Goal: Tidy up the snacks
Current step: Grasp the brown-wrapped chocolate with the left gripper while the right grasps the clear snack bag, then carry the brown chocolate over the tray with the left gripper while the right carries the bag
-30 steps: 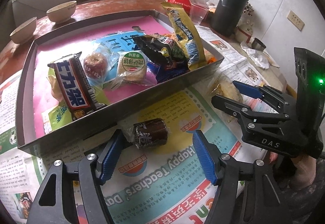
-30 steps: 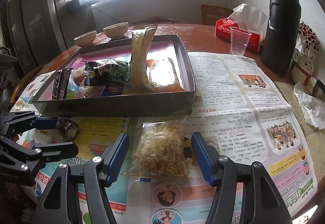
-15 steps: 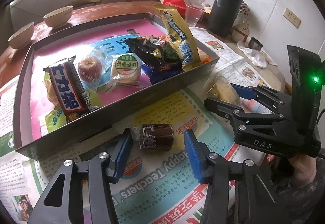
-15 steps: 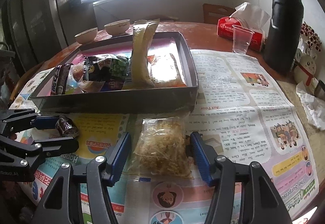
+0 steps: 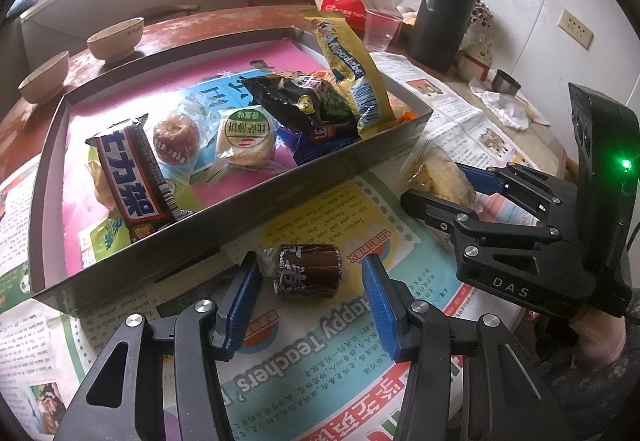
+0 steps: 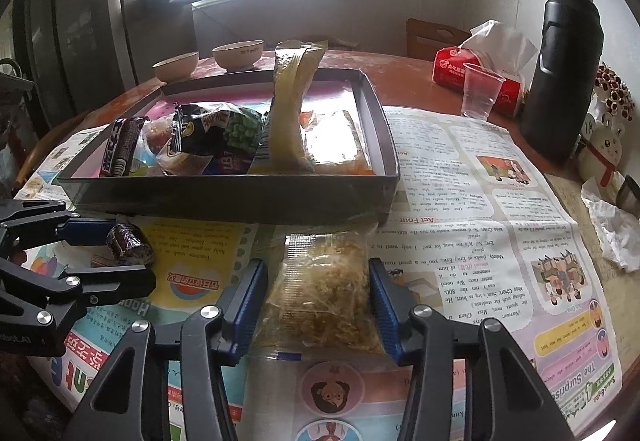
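Observation:
A small brown wrapped cake roll (image 5: 306, 275) lies on the newspaper just in front of the grey tray (image 5: 248, 201). My left gripper (image 5: 312, 267) is shut on it, blue pads against its wrapper ends. A clear bag of golden shredded snack (image 6: 324, 289) lies in front of the tray's right corner. The jaws of my right gripper (image 6: 318, 297) are closing on it, and the pads touch the bag's sides. The tray (image 6: 224, 197) holds several snacks: a chocolate bar (image 5: 132, 177), a round pastry (image 5: 246, 137), a dark pea bag (image 5: 304, 101) and a tall yellow pack (image 5: 352, 73).
A black thermos (image 6: 564, 73), a red tissue pack (image 6: 452, 69) and a plastic cup (image 6: 478, 91) stand behind the newspaper (image 6: 460, 177). Two bowls (image 5: 116, 39) sit beyond the tray. Crumpled paper (image 6: 612, 233) and a rabbit figure (image 6: 600, 153) lie at the far right.
Both pairs of jaws have narrowed: the left onto the brown roll, the right onto the clear bag. Neither hand has shifted, and both snacks lie where they were.

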